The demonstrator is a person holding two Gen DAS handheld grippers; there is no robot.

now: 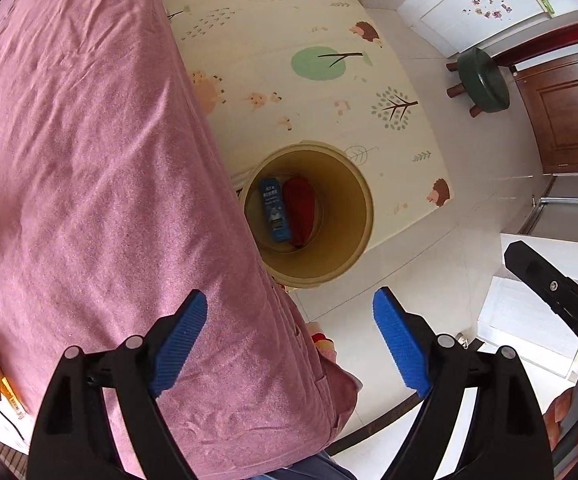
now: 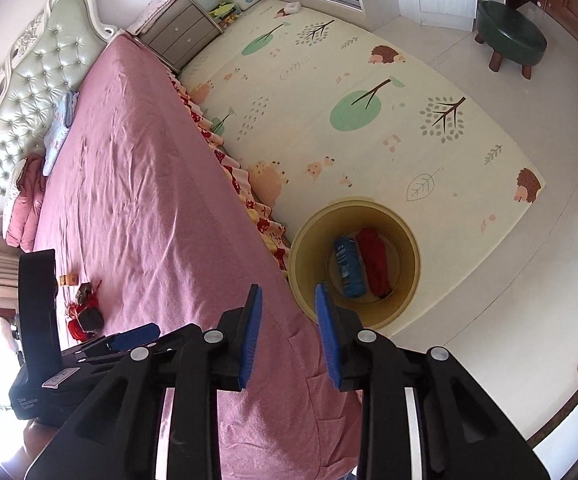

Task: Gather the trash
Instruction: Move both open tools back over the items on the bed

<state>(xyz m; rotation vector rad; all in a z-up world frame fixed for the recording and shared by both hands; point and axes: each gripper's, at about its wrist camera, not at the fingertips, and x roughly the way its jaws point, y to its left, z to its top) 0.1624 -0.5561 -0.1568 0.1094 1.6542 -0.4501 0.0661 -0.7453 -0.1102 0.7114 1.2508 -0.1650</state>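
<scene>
Both grippers hang over the bed's edge, pointing steeply down; the left gripper [image 1: 289, 338] has its blue pads spread wide with nothing between them, only the pink bedspread [image 1: 89, 160] under one pad and pale floor tile under the other. The right gripper [image 2: 289, 334] shows a narrow gap between its pads, and that gap is empty too; through it I see the bedspread's edge.

Just ahead of both sets of jaws, down on the floor, stands the yellow bin [image 1: 353, 216], on the corner of the patterned play mat [image 1: 289, 60] and tight against the side of the bed; at its bottom lie a blue carton [image 1: 275, 210] and a red wrapper [image 1: 299, 210], side by side and touching.

Seen from the right wrist, off to the left of the jaws, small scraps of trash [image 2: 85, 312], red and dark, lie in a cluster on the bedspread, well apart from the bin; the left gripper's black body sits just in front of them.

Far beyond the jaws, a green stool [image 2: 511, 32] stands on the tile near a wooden door [image 1: 569, 112].
</scene>
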